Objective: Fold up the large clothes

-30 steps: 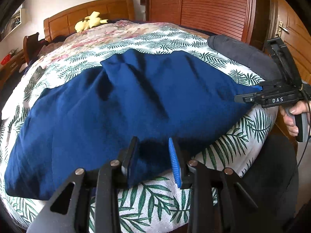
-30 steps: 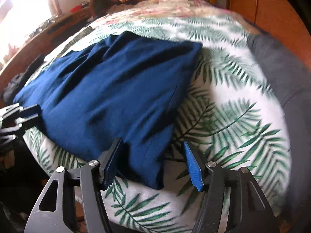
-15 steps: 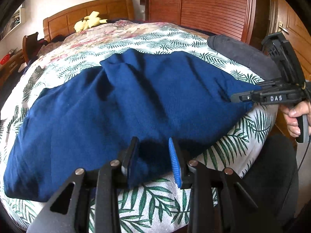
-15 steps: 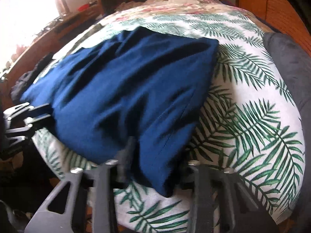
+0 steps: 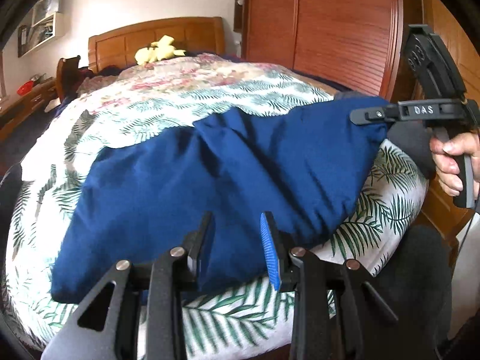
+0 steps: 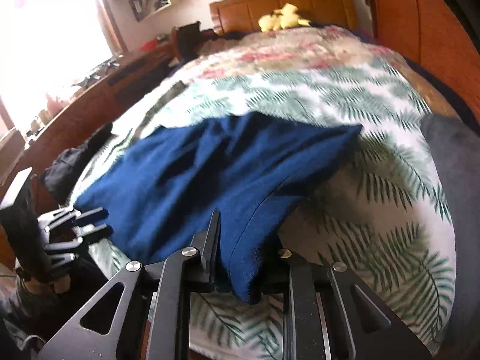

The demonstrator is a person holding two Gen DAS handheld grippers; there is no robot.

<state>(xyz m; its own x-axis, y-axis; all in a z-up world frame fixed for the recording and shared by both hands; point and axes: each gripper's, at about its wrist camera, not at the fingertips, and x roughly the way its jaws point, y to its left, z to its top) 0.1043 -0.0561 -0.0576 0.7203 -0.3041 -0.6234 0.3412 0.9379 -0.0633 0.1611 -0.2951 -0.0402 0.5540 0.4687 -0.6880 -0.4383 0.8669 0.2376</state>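
Note:
A large navy blue garment (image 5: 210, 180) lies on a bed with a palm-leaf cover (image 5: 180, 102). My left gripper (image 5: 237, 246) is shut on the garment's near edge, cloth bunched between its fingers. My right gripper (image 6: 243, 258) is shut on the garment's near right corner (image 6: 249, 270) and holds it lifted off the bed. In the left wrist view the right gripper (image 5: 369, 117) shows at the right, a hand on its handle. In the right wrist view the left gripper (image 6: 90, 222) shows at the left, on the garment (image 6: 210, 180).
A wooden headboard (image 5: 156, 36) with a yellow plush toy (image 5: 156, 52) is at the far end. A wooden wardrobe (image 5: 324, 24) stands to the right. A grey cushion (image 6: 450, 174) lies at the bed's right edge. A wooden dresser (image 6: 90, 96) runs along the left.
My right gripper closed on the garment's corner and lifted it, and my left gripper has the near edge. Both cameras rose, and the near edge has come up off the bed.

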